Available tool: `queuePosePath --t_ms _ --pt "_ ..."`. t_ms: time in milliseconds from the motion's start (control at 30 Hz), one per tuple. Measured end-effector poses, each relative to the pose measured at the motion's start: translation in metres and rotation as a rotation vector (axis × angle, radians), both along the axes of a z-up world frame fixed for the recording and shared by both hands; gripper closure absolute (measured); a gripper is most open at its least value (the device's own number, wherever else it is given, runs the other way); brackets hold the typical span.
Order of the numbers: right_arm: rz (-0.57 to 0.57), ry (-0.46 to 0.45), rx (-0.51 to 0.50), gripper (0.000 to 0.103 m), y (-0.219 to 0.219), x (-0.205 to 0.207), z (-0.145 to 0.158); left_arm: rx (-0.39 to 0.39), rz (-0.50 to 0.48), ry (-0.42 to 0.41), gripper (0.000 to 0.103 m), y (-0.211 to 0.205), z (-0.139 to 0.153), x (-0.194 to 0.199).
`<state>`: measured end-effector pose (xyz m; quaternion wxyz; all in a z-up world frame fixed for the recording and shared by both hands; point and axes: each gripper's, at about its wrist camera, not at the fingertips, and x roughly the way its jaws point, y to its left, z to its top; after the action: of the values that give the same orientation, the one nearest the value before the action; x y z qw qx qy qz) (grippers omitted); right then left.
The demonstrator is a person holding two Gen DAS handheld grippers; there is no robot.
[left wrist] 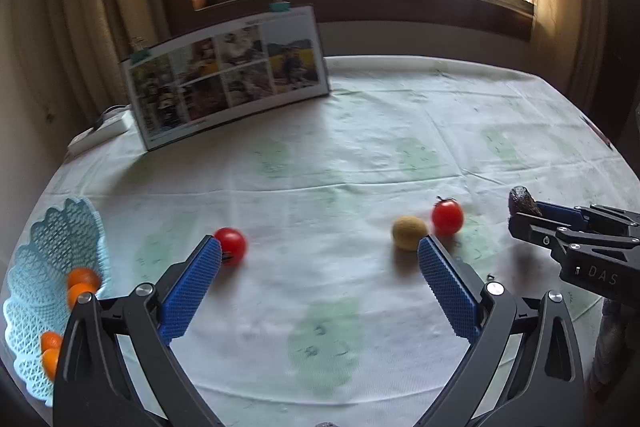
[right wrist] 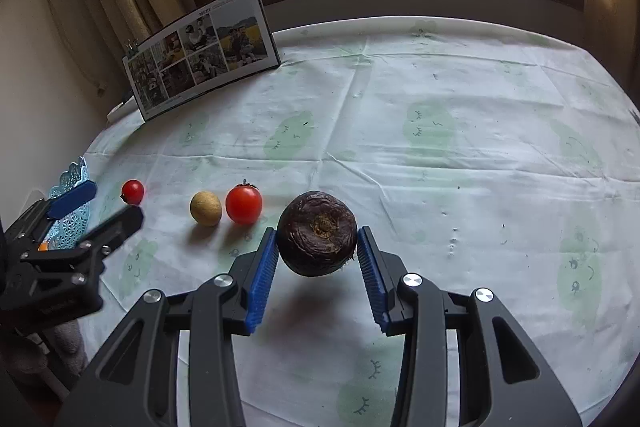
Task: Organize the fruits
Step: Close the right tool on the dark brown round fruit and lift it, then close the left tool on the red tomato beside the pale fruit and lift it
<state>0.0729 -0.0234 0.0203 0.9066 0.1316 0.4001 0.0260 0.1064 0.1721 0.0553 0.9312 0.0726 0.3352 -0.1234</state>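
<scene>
right gripper grips dark round fruit (left gripper open).

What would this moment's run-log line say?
right gripper: shut on dark fruit, lifted | left gripper: open, empty | tablecloth: two tomatoes, tan fruit | basket: oranges

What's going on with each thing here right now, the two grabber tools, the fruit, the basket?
Left gripper: open, empty.
Right gripper: shut on the dark brown round fruit, lifted off the cloth.
Light blue lattice plastic basket: holds small orange fruits.
Small red tomato, yellowish round fruit, stemmed red tomato: loose on the pale green-patterned tablecloth.
</scene>
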Motion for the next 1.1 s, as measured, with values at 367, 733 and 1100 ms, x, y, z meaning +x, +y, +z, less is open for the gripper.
queuePosePath --t_ms 367,733,1100 --pt "-0.043 0.0 0.053 0.062 -0.018 -0.002 0.0 0.054 -0.18 0.035 0.021 -0.057 -0.008 0.025" --pt "-0.068 0.002 0.079 0.062 -0.027 0.0 -0.002 0.066 -0.328 0.127 0.054 -0.087 -0.024 0.044" --pt "-0.079 0.009 0.083 0.062 -0.03 0.001 -0.005 0.049 -0.352 0.131 0.074 -0.089 -0.024 0.047"
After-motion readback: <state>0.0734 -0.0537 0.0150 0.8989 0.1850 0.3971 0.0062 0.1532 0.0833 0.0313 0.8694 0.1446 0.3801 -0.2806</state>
